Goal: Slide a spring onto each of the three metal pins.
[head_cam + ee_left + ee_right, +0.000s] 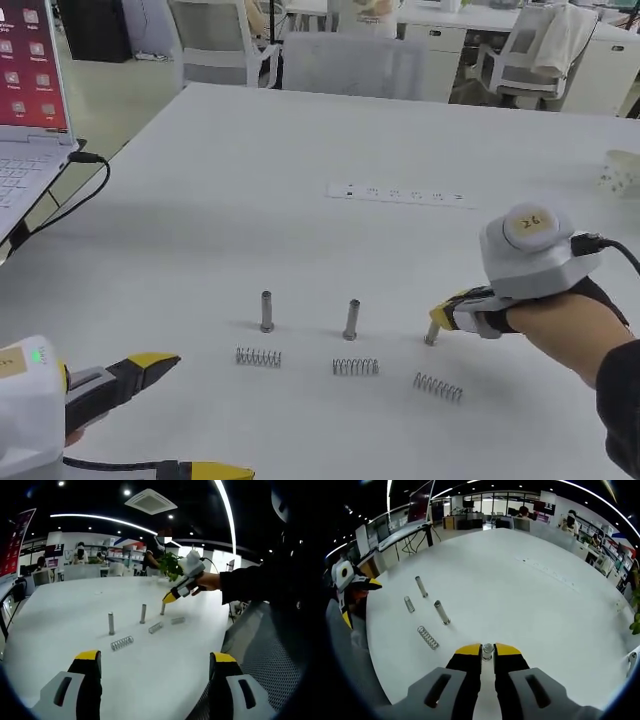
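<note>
Head view: on a worktop [300, 180], a left pin [267, 311], middle pin [351, 319] and right pin [431, 335] form a row near the front edge, a spring [258, 357] lying before each. The right gripper [437, 322] is clamped on the right pin; the left gripper [195, 415], jaws spread wide, empty, hovers at the front-left corner

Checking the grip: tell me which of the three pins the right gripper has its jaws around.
The right pin in the head view: it sits between the tips of the right gripper. The middle pin and left pin stand free.
</note>
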A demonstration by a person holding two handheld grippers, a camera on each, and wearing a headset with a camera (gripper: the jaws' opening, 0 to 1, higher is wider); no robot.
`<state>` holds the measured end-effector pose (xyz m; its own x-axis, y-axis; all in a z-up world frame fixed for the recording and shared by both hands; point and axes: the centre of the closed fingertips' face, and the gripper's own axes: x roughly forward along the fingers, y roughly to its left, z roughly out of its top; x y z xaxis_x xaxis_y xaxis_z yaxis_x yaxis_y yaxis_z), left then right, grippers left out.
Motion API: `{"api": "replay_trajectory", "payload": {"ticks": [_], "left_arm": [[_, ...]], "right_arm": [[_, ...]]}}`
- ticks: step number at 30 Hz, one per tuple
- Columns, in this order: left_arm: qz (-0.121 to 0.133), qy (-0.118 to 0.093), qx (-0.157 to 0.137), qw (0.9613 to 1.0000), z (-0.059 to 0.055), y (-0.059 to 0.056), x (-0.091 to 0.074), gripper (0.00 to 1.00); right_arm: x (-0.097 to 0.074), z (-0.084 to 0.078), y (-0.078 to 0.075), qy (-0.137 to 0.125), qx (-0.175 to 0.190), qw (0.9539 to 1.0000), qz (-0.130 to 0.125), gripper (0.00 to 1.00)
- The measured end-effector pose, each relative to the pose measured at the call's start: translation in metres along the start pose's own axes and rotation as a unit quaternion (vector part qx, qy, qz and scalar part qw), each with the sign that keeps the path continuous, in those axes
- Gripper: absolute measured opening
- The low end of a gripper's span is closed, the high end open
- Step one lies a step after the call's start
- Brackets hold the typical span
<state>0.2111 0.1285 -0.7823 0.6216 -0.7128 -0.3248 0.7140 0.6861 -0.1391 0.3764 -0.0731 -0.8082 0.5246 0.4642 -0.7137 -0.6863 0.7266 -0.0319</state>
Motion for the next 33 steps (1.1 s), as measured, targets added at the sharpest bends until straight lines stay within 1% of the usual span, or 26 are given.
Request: {"api": "replay_trajectory", "payload": {"ticks": [11,17,20,25,33], "left_arm": [[-0.001,0.001,0.000,1.0000,-0.001,-0.002,0.000,0.86],[-0.002,0.000,0.000,1.0000,0.000,-0.002,0.001,0.86],[-0.002,0.001,0.001,1.0000,0.000,-0.003,0.001,0.86],[-0.003,0.001,0.000,1.0000,0.000,-0.002,0.002,0.86],[-0.007,0.003,-0.001,1.0000,-0.002,-0.003,0.005,0.86]], "right_arm": [[-0.002,0.000,0.000,-0.002,-0.005,1.0000,-0.002,0.11],[-0.010,0.003,0.000,-0.009,-0.011,0.9999,-0.004,0.13],[-0.014,0.003,-0.003,-0.011,-0.013,0.9998,-0.008,0.13],[-0.023,-0.003,-0.005,-0.012,-0.017,0.9997,-0.012,0.14],[-0.032,-0.015,-0.001,-0.004,-0.031,0.9995,-0.009,0.14]]}}
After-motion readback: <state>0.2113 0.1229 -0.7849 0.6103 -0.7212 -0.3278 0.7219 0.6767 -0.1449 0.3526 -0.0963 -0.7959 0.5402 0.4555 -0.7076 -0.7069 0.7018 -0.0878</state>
